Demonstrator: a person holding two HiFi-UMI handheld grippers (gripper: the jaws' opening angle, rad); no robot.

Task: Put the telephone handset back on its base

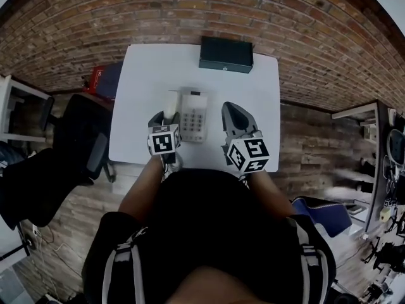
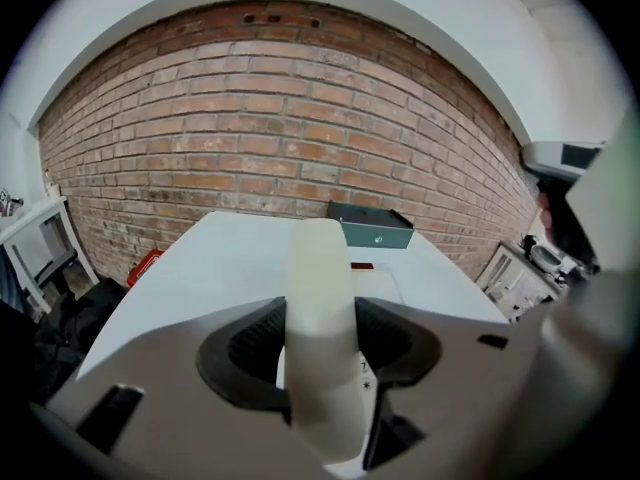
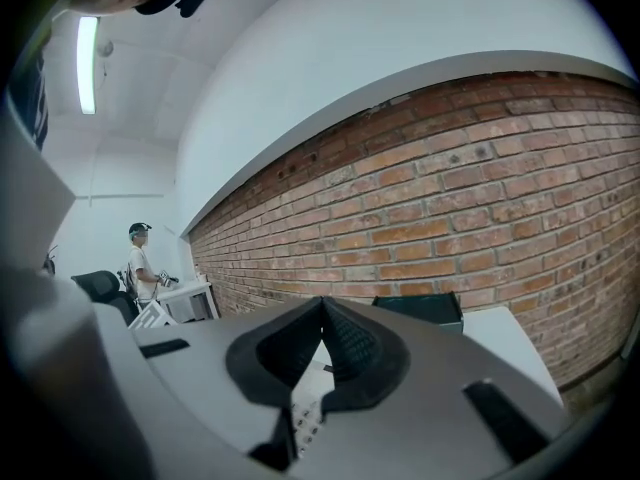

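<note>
red brick wall curves around the back of the room.

head view: a white rectangular worktop carries a pale grey telephone base with a keypad near its middle. a dark boxy metal case sits at the far edge. the cream plastic telephone handset pokes out beyond the left tongs, along the base's left side. whether it touches the base cannot be told from here. the right tongs hang just right of the base, apart from it. likely risk: nothing steadies the base, so a handset lowered crooked could shove it sideways. the handset could also end up beside the cradle rather than in it.

left gripper view: the left tongs are clamped on the handset around its middle, with both dark pads pressed to its sides. the handset stands lengthwise, pointing away towards the wall. part of the base shows behind it to the right, with the dark case further off. second likely risk: the handset looks smooth and is held across a narrow waist, so it could twist or slide in the pads as it is set down.

right gripper view: the right tongs are closed tip to tip and hold nothing. the base's keypad shows through the gap lower down.
</note>
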